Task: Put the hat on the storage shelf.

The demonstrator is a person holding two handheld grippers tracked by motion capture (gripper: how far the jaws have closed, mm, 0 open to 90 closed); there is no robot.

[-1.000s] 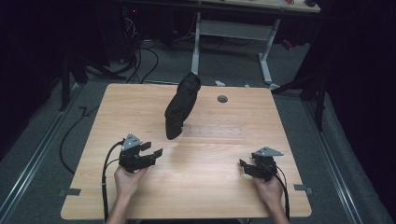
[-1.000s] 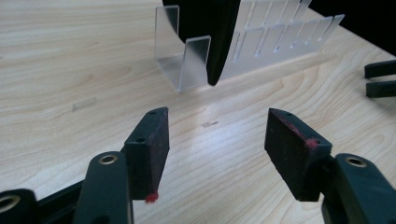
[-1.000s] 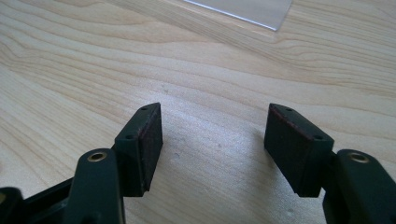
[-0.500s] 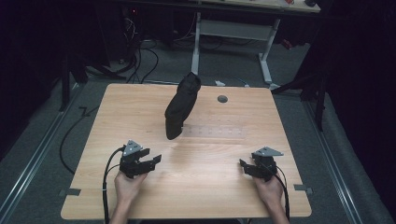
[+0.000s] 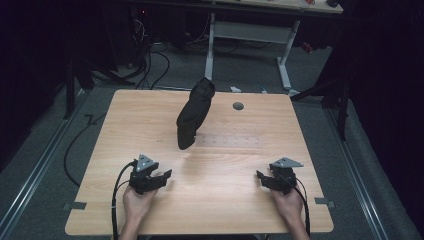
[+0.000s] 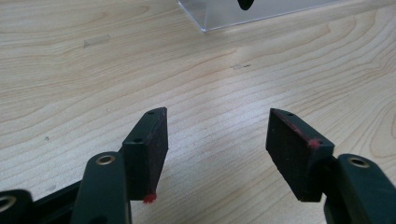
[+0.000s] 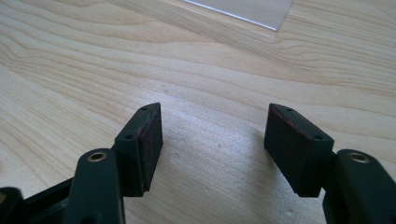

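Note:
A black fabric object (image 5: 194, 112) stands upright and leaning over the back middle of the wooden table (image 5: 220, 210), its lower end over a clear flat plate (image 5: 230, 141). My left gripper (image 5: 164, 176) lies near the front left, held by a hand, open and empty. My right gripper (image 5: 261, 177) sits near the front right, also open and empty. In the left gripper view the jaws (image 6: 217, 121) stand wide apart over bare wood, with the clear plate (image 6: 243, 14) and a black tip (image 6: 245, 3) far ahead. In the right gripper view the gripper (image 7: 215, 116) is open above bare wood, with the clear plate (image 7: 243, 9) beyond.
A small round grey grommet (image 5: 238, 106) sits at the back of the table. Cables (image 5: 75, 145) trail on the floor at the left. A white-legged desk frame (image 5: 250, 30) stands behind the table.
My left gripper has drawn back toward the table's near edge. The right gripper and the black object have stayed put.

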